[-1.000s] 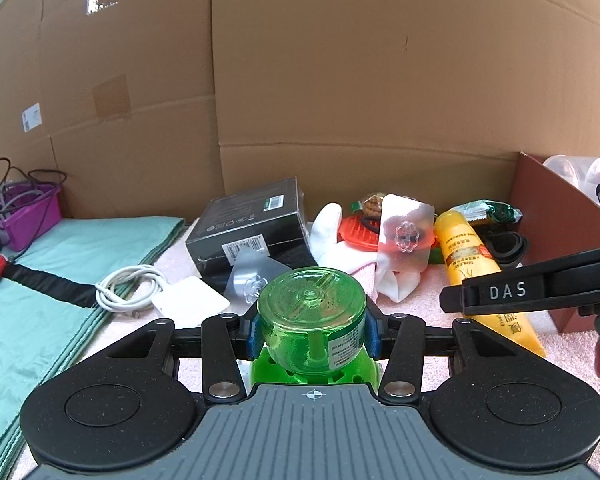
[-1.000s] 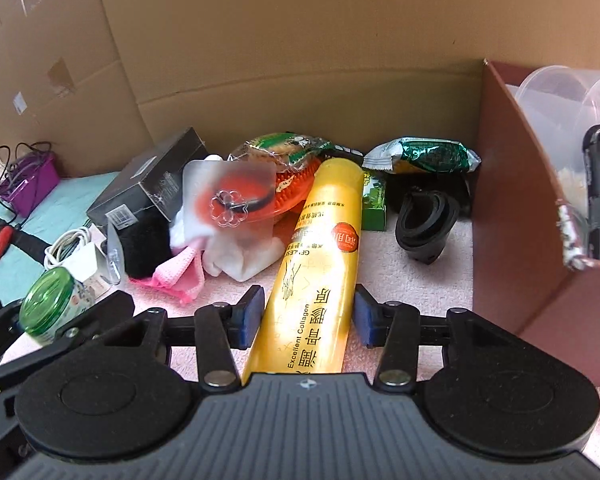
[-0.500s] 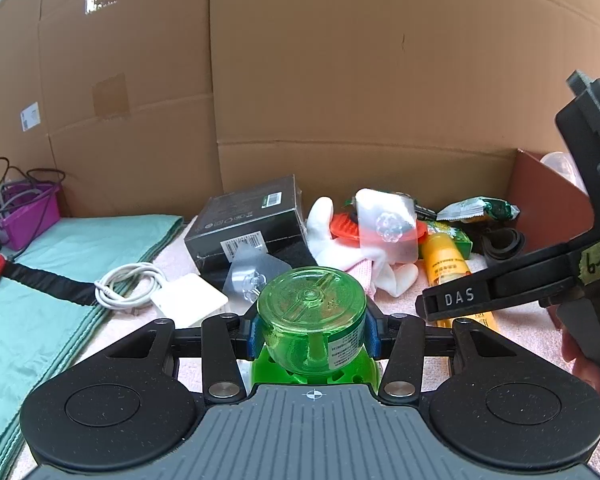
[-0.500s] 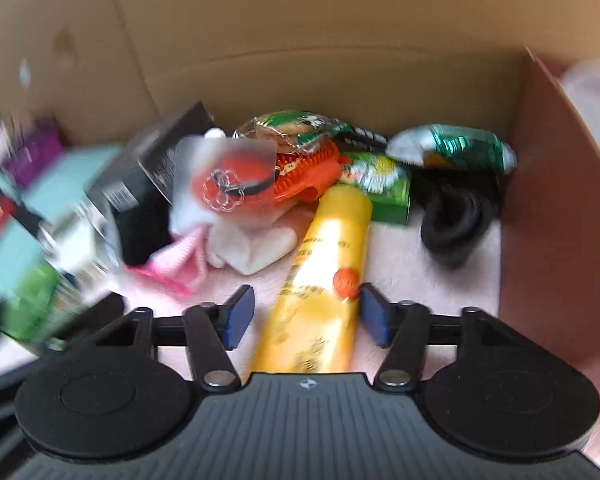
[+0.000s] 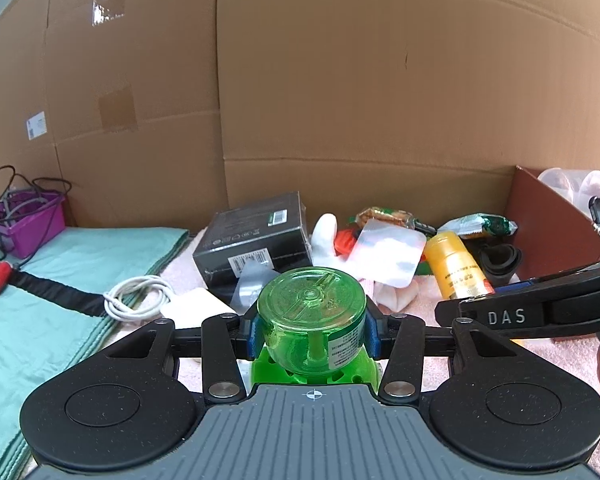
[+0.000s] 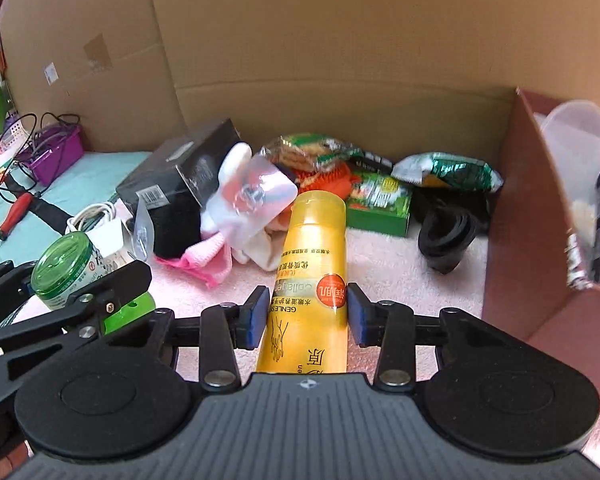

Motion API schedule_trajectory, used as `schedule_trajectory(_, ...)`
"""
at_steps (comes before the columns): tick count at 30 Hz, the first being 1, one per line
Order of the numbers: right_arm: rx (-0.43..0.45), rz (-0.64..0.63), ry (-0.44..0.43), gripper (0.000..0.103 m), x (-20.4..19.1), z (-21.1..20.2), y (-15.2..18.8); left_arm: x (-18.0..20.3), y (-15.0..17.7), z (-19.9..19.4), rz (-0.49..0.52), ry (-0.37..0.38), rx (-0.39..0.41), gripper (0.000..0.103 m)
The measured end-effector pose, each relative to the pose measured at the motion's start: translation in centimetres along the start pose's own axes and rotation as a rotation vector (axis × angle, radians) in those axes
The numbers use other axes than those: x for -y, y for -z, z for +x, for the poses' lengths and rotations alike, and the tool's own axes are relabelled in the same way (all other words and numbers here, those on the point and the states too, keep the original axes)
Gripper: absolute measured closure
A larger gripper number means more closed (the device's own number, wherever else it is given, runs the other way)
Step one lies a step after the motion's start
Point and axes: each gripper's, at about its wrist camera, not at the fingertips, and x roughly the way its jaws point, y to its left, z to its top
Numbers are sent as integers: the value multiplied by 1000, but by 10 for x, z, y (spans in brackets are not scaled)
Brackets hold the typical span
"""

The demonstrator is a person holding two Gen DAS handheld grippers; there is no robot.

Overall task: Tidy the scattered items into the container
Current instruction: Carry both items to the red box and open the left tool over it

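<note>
1. Left gripper point(image 5: 312, 330): clenched on the green jar point(image 5: 312, 320), pads pressed to both sides of its clear body, lid facing the camera.
2. Right gripper point(image 6: 307, 316): jaws closing around the yellow tube point(image 6: 312, 276). The tube lies between the pads; the left pad looks to touch it, a thin gap shows at the right one, so no firm hold yet.
3. Tube: lies lengthwise on the pink mat point(image 6: 392, 264), cap end pointing to 12 o'clock, label up.
4. Container: the brown box point(image 6: 516, 216) at 3 o'clock of the tube, already holding clear tubs and a dark item.
5. Loose stock at 10 to 1 o'clock of the tube: black carton point(image 6: 180, 168), pink cloth point(image 6: 204, 260), clear packet point(image 6: 256, 196), snack bags point(image 6: 448, 172), green carton point(image 6: 380, 208), black cup point(image 6: 446, 236).
6. Handling advice, step in hand: finish the squeeze square across the tube's width, both pads flat, before lifting. The tube is long and smooth, so a grip near its middle should stop the cap end drooping.
7. Next: raise it clear of the box wall, then carry toward 3 o'clock and lower inside. Keep the jar hand out of that path.
</note>
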Motion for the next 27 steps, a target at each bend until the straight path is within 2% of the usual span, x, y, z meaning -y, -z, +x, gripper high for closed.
schedule_trajectory(10,89,-5,6,57,-1,-29,-15,10,-26,-8,26,6,49,56)
schedule_trajectory(15,152,-20,41,57,3,-55,-26,24,-44,-10,41,17,70,56)
schedule_trajectory(20,214,-37,96,57,17,-82,-37,51,-65,-14,72,51,112,56)
schedule_trajectory(27,279,10,154,57,63,-117,-44,101,-86,-14,111,117,147,56)
